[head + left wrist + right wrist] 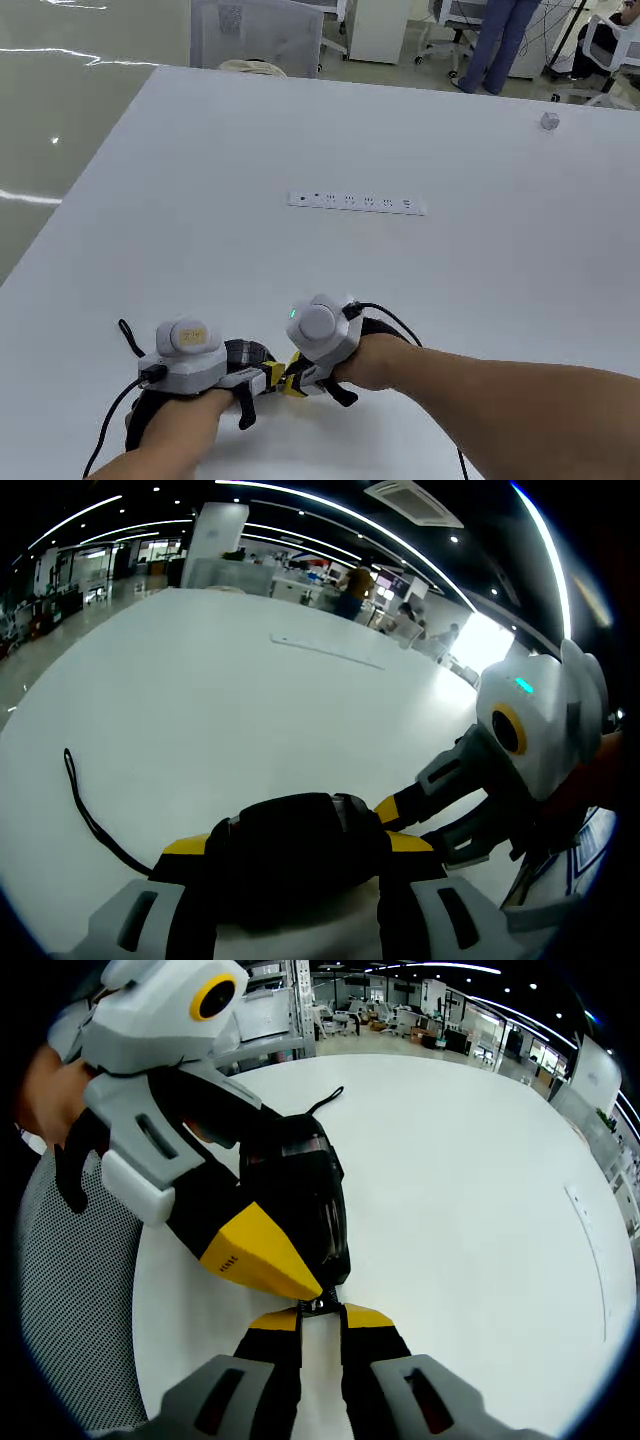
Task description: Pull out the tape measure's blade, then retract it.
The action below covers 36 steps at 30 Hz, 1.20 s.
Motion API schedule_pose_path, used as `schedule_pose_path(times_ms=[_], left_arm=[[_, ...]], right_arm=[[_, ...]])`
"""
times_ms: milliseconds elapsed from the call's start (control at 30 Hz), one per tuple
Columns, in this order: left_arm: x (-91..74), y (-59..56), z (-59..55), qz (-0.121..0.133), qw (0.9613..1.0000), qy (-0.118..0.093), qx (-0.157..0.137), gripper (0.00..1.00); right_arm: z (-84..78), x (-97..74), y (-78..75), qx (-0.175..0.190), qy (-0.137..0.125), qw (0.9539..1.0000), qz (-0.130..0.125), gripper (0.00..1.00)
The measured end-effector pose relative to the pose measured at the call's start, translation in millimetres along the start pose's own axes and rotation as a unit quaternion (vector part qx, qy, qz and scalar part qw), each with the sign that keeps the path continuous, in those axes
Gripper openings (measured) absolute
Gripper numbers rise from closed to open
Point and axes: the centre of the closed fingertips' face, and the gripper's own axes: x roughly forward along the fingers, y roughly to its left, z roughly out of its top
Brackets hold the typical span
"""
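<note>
Tape measure [300, 1195] sat clamped in left tongs [298, 842]; right tongs [320, 1318] pinched its blade tip [320, 1305], pull likely straight rightward.

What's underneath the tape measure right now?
White table beneath the tape measure. Its underside and any contact with the table are hidden by its black case and the fingers of the left gripper clamping it.

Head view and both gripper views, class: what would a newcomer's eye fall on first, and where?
The black round tape measure, clamped in the left gripper's yellow-tipped jaws at the white table's near edge. The right gripper pinches its metal blade hook beside the case. A white power strip lies mid-table.
</note>
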Motion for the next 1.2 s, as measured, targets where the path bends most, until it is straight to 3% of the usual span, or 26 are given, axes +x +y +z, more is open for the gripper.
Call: schedule_pose_path(times_ms=[367,433,633,733,800,867,933,1067,1200], left_arm=[[-0.9,-0.2,0.1,-0.004,1.0000,0.000,0.000,0.62],[-1.1,-0.6,-0.3,-0.004,1.0000,0.001,0.000,0.62],[-1.2,-1.0,-0.3,-0.011,0.9999,0.003,-0.002,0.63],[-2.9,-1.0,1.1,-0.021,0.9998,-0.001,0.005,0.63],[-6.5,-1.9,2.4,-0.024,0.9997,-0.004,0.009,0.62],[-9.7,0.9,11.9,-0.032,0.9992,-0.023,-0.006,0.64],[-14.5,6.1,18.6,-0.035,0.9989,-0.030,-0.001,0.71],[-23.5,12.3,32.1,-0.054,0.9973,-0.048,0.012,0.77],[-39.4,10.5,44.0,-0.101,0.9916,-0.073,0.033,0.84]], right_arm=[[2.4,1.2,1.5,-0.002,-0.011,0.9999,0.001,0.14],[3.0,1.2,2.5,-0.016,-0.015,0.9998,0.001,0.14],[0.9,-1.2,3.9,-0.020,-0.019,0.9995,-0.013,0.15],[0.1,-2.5,4.3,-0.019,-0.024,0.9993,-0.022,0.23],[0.5,-4.8,6.1,0.001,-0.031,0.9992,-0.024,0.26],[4.1,-9.1,5.0,0.012,-0.046,0.9982,-0.037,0.27],[7.3,-13.8,7.3,0.009,-0.057,0.9974,-0.043,0.28],[9.7,-23.6,9.0,0.014,-0.073,0.9959,-0.051,0.36],[6.8,-42.3,7.3,0.027,-0.095,0.9928,-0.069,0.41]])
